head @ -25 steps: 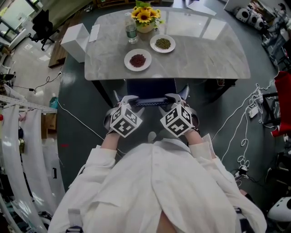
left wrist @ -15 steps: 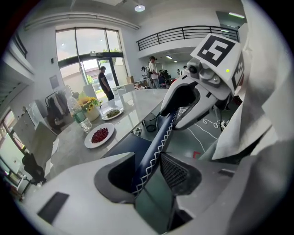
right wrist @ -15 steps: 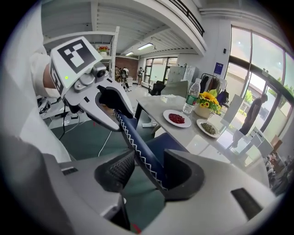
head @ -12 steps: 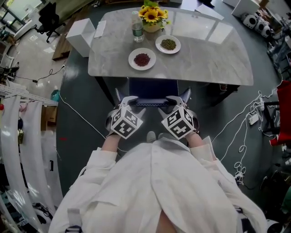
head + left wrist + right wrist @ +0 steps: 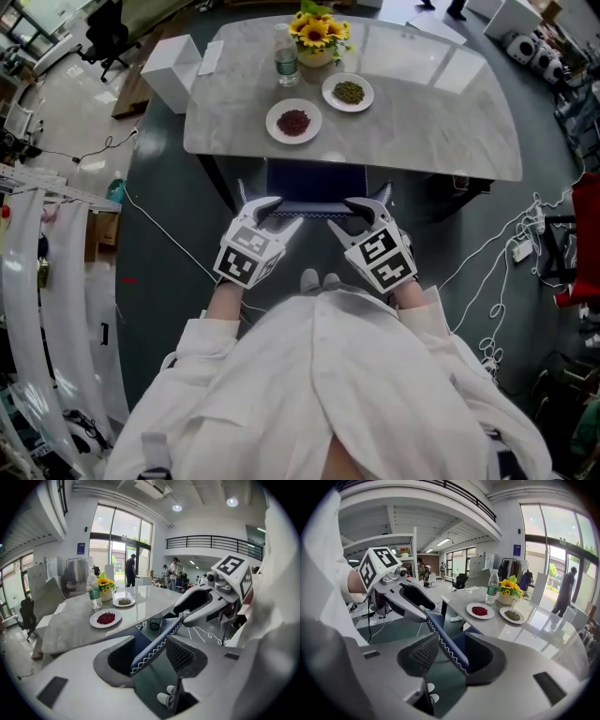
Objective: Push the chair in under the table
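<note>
Left hand-held gripper: jaws wide, having just been opening, with the chair back rail loose between them. The chair stands at the worktop's 6 o'clock edge, seat tucked beneath. Right hand-held gripper, at 3 o'clock of the left: jaws wide, astride the same rail. Push judged essentially complete; only withdrawal remains.

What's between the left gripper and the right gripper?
Only the blue chair backrest spans from left gripper to right gripper, seen in the head view.
</note>
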`<state>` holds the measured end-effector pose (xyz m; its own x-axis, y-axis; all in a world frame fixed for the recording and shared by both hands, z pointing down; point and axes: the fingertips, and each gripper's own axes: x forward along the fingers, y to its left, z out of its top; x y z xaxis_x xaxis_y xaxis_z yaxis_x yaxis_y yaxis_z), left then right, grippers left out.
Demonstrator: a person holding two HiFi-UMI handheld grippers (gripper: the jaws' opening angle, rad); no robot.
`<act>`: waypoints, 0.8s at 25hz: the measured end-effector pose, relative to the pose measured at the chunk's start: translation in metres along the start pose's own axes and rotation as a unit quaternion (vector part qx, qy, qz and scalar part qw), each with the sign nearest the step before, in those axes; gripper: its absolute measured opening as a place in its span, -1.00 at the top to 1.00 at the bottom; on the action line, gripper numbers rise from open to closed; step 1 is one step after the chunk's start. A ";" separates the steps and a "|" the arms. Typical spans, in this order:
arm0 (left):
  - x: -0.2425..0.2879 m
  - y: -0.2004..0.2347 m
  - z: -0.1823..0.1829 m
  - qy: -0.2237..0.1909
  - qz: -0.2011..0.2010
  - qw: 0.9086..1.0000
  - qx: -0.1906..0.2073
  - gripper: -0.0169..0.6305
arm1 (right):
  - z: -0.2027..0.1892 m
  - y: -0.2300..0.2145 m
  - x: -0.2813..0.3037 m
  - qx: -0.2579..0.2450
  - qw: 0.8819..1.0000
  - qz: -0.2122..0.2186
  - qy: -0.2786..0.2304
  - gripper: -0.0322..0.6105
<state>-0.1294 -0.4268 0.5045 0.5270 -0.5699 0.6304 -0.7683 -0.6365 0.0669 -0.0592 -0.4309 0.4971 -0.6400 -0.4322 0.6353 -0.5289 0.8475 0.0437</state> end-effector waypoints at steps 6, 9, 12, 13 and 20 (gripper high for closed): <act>-0.012 -0.008 0.026 -0.043 0.018 0.999 0.009 0.35 | 0.019 -0.005 -0.024 -0.006 1.000 -0.012 -0.028 0.32; -0.019 -0.013 0.042 -0.075 0.024 0.997 0.009 0.35 | 0.043 -0.010 -0.043 0.005 0.997 -0.019 -0.074 0.35; -0.027 -0.030 0.064 -0.105 0.010 0.994 -0.002 0.38 | 0.065 -0.012 -0.064 0.020 0.993 -0.022 -0.118 0.43; -0.029 -0.034 0.070 -0.114 0.006 0.994 -0.004 0.39 | 0.072 -0.013 -0.071 0.028 0.990 -0.022 -0.133 0.46; -0.043 -0.036 0.102 -0.169 0.021 0.985 0.015 0.67 | 0.100 -0.025 -0.104 0.037 0.980 -0.043 -0.193 0.67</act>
<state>-0.0873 -0.4329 0.3960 0.5904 -0.7330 0.3379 -0.7831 -0.6216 0.0198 -0.0357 -0.4382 0.3528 -0.7461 -0.5983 0.2923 -0.6209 0.7836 0.0190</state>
